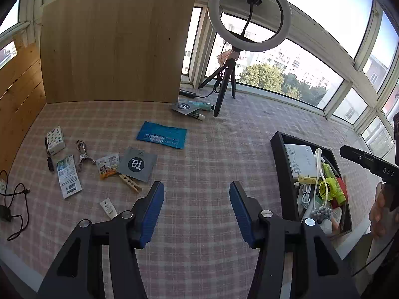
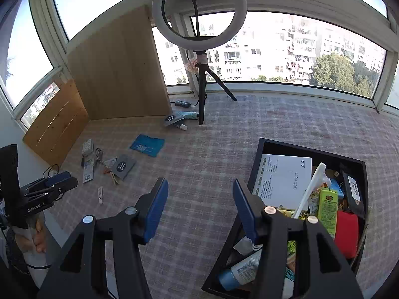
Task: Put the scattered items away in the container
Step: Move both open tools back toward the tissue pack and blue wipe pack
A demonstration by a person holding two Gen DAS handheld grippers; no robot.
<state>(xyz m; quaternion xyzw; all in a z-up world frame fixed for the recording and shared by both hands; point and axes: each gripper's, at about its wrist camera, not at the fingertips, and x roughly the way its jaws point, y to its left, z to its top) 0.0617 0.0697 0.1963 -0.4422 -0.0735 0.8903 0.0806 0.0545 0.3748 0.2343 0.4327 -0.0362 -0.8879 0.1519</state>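
Note:
A black container [image 1: 278, 149] [image 2: 256, 159] sits at the right, filled with a white paper, packets and several small items. Scattered on the checked cloth at the left lie a blue packet [image 1: 162, 134] [image 2: 147, 145], a grey sachet [image 1: 137, 164] [image 2: 123, 166], a wooden clothespin [image 1: 130, 183], a snack packet [image 1: 107, 166], a metal clip [image 1: 82, 152], a leaflet [image 1: 68, 176], a small box [image 1: 55, 140] and a small white tube [image 1: 108, 208] [image 2: 100, 194]. My left gripper [image 1: 197, 194] is open and empty above the cloth. My right gripper [image 2: 200, 191] is open and empty beside the container's left wall.
A ring light on a tripod [image 1: 224, 79] [image 2: 202, 84] stands at the back, with a grey sachet and tubes [image 1: 192, 107] [image 2: 177, 119] at its foot. Wooden boards [image 1: 114, 44] stand at the back left. A black cable [image 1: 15, 199] lies at the left edge.

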